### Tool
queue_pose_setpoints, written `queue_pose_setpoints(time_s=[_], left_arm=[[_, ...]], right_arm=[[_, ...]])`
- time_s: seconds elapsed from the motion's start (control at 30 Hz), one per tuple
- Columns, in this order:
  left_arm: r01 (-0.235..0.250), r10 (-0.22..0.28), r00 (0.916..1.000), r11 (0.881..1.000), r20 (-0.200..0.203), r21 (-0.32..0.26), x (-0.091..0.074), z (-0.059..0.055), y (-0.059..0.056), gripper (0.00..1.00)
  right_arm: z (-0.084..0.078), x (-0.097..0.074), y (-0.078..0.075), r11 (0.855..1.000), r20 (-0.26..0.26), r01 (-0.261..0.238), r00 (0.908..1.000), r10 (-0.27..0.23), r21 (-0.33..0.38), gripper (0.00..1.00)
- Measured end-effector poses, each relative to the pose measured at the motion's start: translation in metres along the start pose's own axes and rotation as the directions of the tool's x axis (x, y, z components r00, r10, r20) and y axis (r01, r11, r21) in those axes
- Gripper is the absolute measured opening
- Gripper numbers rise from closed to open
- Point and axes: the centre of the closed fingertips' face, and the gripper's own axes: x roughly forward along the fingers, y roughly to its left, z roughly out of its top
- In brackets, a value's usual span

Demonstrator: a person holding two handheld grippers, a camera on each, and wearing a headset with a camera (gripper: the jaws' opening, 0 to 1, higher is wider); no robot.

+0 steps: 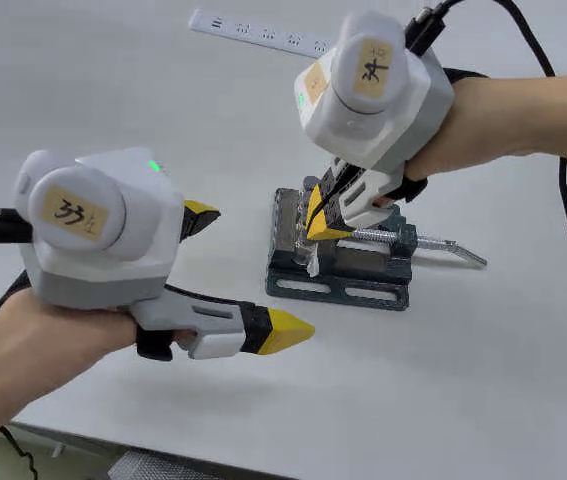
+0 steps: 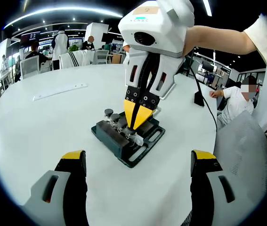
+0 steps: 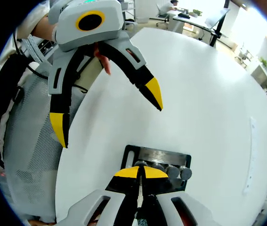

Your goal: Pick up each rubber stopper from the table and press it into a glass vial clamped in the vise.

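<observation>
The left gripper (image 1: 248, 270) is nearest, at the near left above the white table (image 1: 443, 380), with its jaws spread wide and nothing between them. Farther in and to the right, the dark vise (image 1: 338, 270) stands on the table and clamps a row of glass vials (image 2: 112, 115). At least 2 of these carry dark rubber stoppers (image 3: 178, 173). The right gripper (image 1: 318, 228) points down over the near end of the row, its yellow tips closed together. Whether a stopper sits between them cannot be determined. A white power strip (image 1: 258, 35) lies at the far edge.
</observation>
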Motion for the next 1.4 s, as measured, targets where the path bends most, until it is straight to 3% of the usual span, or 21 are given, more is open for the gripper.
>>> queue_pose_setpoints(time_s=[0.07,0.13,0.17,0.23,0.3,0.37,0.5,0.6,0.63,0.77,0.83,0.87,0.97,1.03,1.07,1.1,1.17,1.23,1.3,1.33,1.4], left_arm=[[-0.003,0.003,1.0000,1.000,-0.003,0.002,-0.001,0.000,0.000,0.91],[-0.007,0.007,1.0000,1.000,-0.007,0.004,-0.003,-0.001,0.002,0.91],[-0.009,0.009,0.9999,1.000,-0.008,0.002,-0.004,-0.001,0.002,0.91],[-0.012,0.012,0.9999,1.000,-0.009,0.005,-0.005,-0.001,0.002,0.91],[-0.014,0.014,0.9999,1.000,-0.008,0.002,-0.006,-0.001,0.003,0.91],[-0.016,0.016,0.9999,1.000,-0.005,-0.003,-0.006,-0.001,0.003,0.92],[-0.018,0.018,0.9998,1.000,-0.005,0.000,-0.007,-0.003,0.005,0.93],[-0.018,0.018,0.9998,1.000,-0.005,0.008,-0.007,-0.004,0.005,0.94],[-0.018,0.018,0.9998,1.000,-0.005,0.008,-0.007,-0.003,0.005,0.94],[-0.018,0.017,0.9998,1.000,0.011,0.014,-0.007,-0.002,0.006,0.96],[-0.018,0.018,0.9998,1.000,0.010,0.012,-0.006,-0.003,0.008,0.97],[-0.021,0.021,0.9998,1.000,0.006,0.016,-0.006,-0.003,0.008,0.97],[-0.020,0.020,0.9998,1.000,0.002,0.018,-0.007,-0.005,0.009,0.97],[-0.023,0.023,0.9997,0.999,-0.002,0.025,-0.008,-0.006,0.011,0.98],[-0.022,0.022,0.9997,0.999,-0.003,0.025,-0.009,-0.006,0.012,0.98],[-0.022,0.022,0.9998,0.999,-0.003,0.025,-0.009,-0.006,0.012,0.98],[-0.022,0.022,0.9997,0.999,-0.003,0.029,-0.011,-0.006,0.013,0.98],[-0.024,0.024,0.9997,0.999,-0.004,0.031,-0.011,-0.005,0.014,0.99],[-0.026,0.027,0.9996,0.999,-0.008,0.034,-0.012,-0.006,0.015,0.99],[-0.026,0.027,0.9996,0.999,-0.010,0.035,-0.012,-0.006,0.015,0.99],[-0.026,0.026,0.9996,0.999,-0.007,0.038,-0.013,-0.005,0.014,0.99]], right_arm=[[-0.002,-0.001,0.001,1.000,-0.001,0.011,0.9999,-0.011,-0.012,0.00],[-0.004,-0.004,-0.005,0.999,0.001,0.049,0.9988,-0.049,-0.014,0.07],[-0.004,-0.006,0.001,1.000,0.016,0.028,0.9995,-0.028,0.004,0.10],[-0.004,-0.008,-0.001,0.998,0.037,0.058,0.9975,-0.059,0.028,0.18],[-0.007,-0.011,0.004,0.998,0.054,0.057,0.9968,-0.059,0.036,0.22],[-0.005,-0.014,0.007,0.994,0.114,0.063,0.9908,-0.072,0.086,0.27],[-0.009,-0.020,0.007,0.980,0.185,0.093,0.9747,-0.125,0.174,0.41],[-0.018,-0.025,0.006,0.963,0.234,0.126,0.9550,-0.182,0.237,0.51],[-0.021,-0.027,0.007,0.956,0.243,0.125,0.9509,-0.192,0.264,0.52],[-0.034,-0.035,0.011,0.920,0.293,0.160,0.9161,-0.274,0.358,0.60],[-0.042,-0.037,0.014,0.901,0.298,0.176,0.9037,-0.308,0.396,0.67],[-0.048,-0.036,0.018,0.897,0.294,0.177,0.9035,-0.312,0.406,0.71],[-0.060,-0.037,0.027,0.868,0.292,0.188,0.8908,-0.348,0.459,0.78],[-0.066,-0.039,0.033,0.851,0.308,0.199,0.8723,-0.380,0.486,0.80],[-0.070,-0.039,0.036,0.837,0.304,0.198,0.8690,-0.391,0.510,0.81],[-0.076,-0.038,0.041,0.814,0.290,0.189,0.8703,-0.398,0.549,0.82],[-0.081,-0.037,0.047,0.811,0.300,0.200,0.8591,-0.415,0.550,0.87],[-0.087,-0.035,0.055,0.787,0.289,0.190,0.8583,-0.424,0.587,0.91],[-0.092,-0.032,0.062,0.781,0.291,0.196,0.8524,-0.435,0.592,0.95],[-0.099,-0.028,0.063,0.760,0.276,0.201,0.8497,-0.449,0.618,0.96],[-0.101,-0.029,0.065,0.748,0.278,0.206,0.8401,-0.466,0.631,0.99]])
